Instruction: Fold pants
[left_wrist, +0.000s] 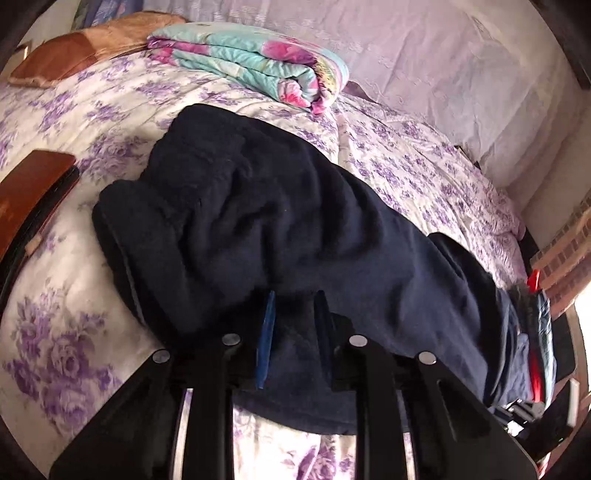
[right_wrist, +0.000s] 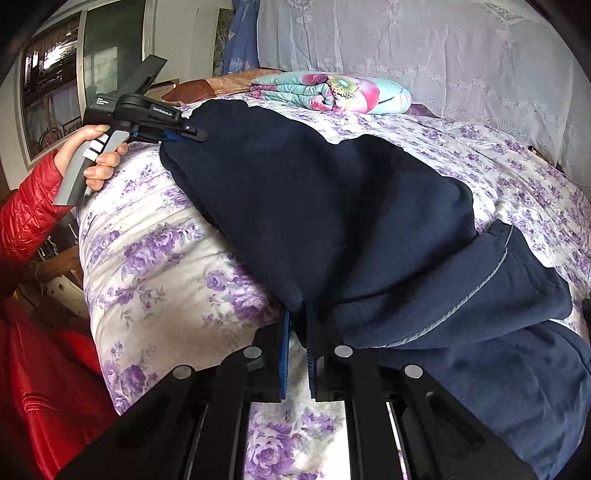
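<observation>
Dark navy fleece pants (left_wrist: 277, 221) lie lengthwise across a bed with a purple-flowered sheet (left_wrist: 66, 325). In the left wrist view my left gripper (left_wrist: 295, 295) has the near edge of the pants filling the gap between its fingers, and they close on it. The right wrist view shows the left gripper (right_wrist: 197, 134) at the far end of the pants (right_wrist: 332, 206), held by a hand (right_wrist: 99, 155). My right gripper (right_wrist: 296, 312) stands slightly open at the near folded edge. Bare sheet shows between its fingers, and the cloth only meets the tips. A grey stripe (right_wrist: 480, 295) runs along one fold.
A folded floral quilt (left_wrist: 258, 59) (right_wrist: 332, 90) lies at the bed's far side, a brown pillow (left_wrist: 74, 51) beside it. A wooden bed end (left_wrist: 33, 192) sits at the left. A red sleeve (right_wrist: 29, 214) fills the left edge. A pale curtain (right_wrist: 443, 55) hangs behind.
</observation>
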